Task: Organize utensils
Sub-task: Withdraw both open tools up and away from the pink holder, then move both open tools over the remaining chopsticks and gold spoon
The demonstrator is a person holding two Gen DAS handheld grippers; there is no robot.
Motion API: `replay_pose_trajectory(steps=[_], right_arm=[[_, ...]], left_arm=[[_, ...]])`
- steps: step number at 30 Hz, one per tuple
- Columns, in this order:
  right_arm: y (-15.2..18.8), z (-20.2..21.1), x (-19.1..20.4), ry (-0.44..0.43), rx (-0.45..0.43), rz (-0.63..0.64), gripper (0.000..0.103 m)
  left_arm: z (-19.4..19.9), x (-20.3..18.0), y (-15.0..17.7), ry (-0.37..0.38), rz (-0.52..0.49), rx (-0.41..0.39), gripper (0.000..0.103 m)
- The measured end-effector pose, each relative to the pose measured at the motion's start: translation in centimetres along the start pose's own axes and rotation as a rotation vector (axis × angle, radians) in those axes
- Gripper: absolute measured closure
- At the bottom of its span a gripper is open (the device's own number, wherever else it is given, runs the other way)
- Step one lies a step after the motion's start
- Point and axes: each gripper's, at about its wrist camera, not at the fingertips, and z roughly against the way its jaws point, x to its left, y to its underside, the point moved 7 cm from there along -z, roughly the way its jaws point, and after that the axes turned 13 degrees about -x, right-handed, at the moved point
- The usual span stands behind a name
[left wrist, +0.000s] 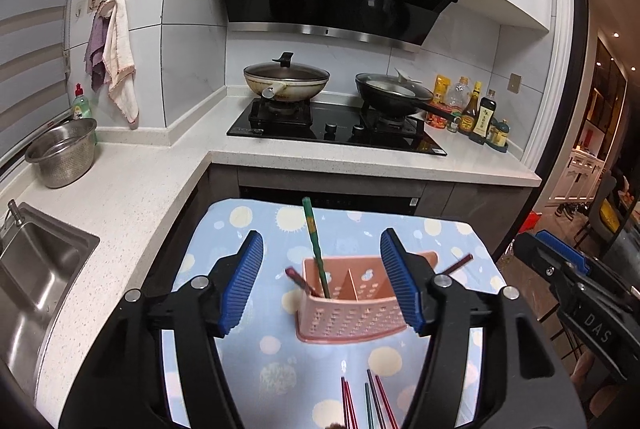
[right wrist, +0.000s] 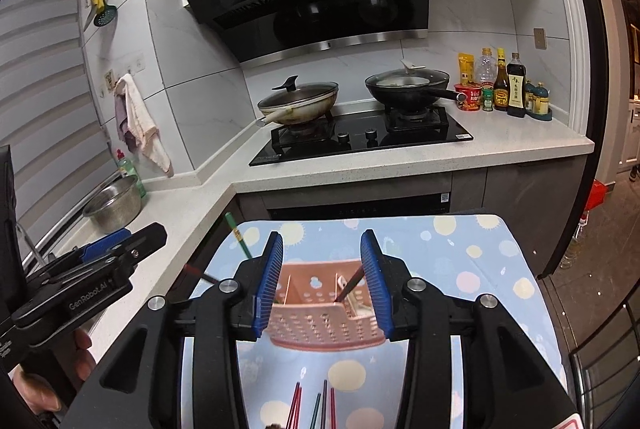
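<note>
A pink perforated utensil basket (left wrist: 348, 303) sits at the centre of the left wrist view on a small table covered with a blue dotted cloth (left wrist: 248, 345); its long axis runs left to right across the frame, and a divider splits it into compartments. A green chopstick (left wrist: 316, 249) stands in the left compartment, its long axis nearly vertical and leaning slightly so the top end points to the upper left. A dark red chopstick (left wrist: 298, 281) lies across the basket's left rim, its free end pointing up and left. Another dark red chopstick (left wrist: 458, 265) juts from the basket's right side toward the upper right; in the right wrist view it stands in the right compartment, tilted up and right.

At the lower centre, loose red and green chopsticks (left wrist: 370, 405) lie on the cloth, their long axes running roughly up the frame toward the basket.

The left gripper (left wrist: 322, 281) has its blue pads spread apart to either side of the basket, pressing on nothing. The right gripper (right wrist: 322, 283) is likewise released, its pads flanking the basket without clamping it.

Beyond the table, a white countertop (left wrist: 132, 189) carries a steel colander (left wrist: 62, 153) at the left.
</note>
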Motion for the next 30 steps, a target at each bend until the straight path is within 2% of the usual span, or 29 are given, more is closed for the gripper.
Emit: replay_pose_trajectory(steps=[13,22,30], right_arm=[[5.9,6.2,1.1,0.033,0.064,0.05,0.059],[12.5,9.0,0.8,0.068,0.164,0.077,0.059],[18.4,10.7,-0.7,0.097,0.263,0.055,0.059]], left_arm=[[5.4,0.3,6.3,-0.032,-0.015,0.095,0.043],[7.6,1.3,12.4,-0.104,-0.046,0.183,0.043],[8.8,2.1,18.3,-0.123,-0.025,0.289,0.043]])
